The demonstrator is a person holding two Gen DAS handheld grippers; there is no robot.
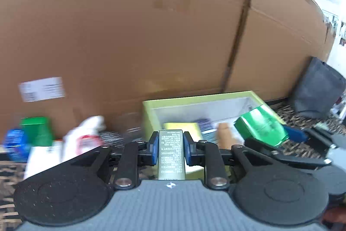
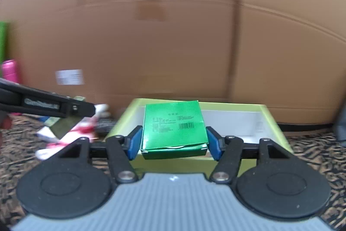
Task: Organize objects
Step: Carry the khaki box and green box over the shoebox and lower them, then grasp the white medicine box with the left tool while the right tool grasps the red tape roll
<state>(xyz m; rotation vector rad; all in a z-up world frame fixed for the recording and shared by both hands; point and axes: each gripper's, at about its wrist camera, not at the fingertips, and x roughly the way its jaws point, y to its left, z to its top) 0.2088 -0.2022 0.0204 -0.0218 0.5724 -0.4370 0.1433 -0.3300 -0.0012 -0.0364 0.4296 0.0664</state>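
Two grippers, both loaded. Left gripper (image 1: 170, 152) clamped narrow on a slim olive-gold carton (image 1: 171, 155), pads on its two long sides; long axis runs along the fingers, pointing away from the camera toward the tray. Right gripper (image 2: 174, 140) holds a green box (image 2: 174, 125) at mid width, pads on opposite side walls, printed face up, tilted slightly. Both look like light, thin cardboard that would dent if squeezed; side-wall grips suit them. Both are held above the near edge of the yellow-green tray (image 2: 272, 118), which sits on the patterned cloth (image 2: 313, 155) before a big cardboard box (image 2: 173, 36).
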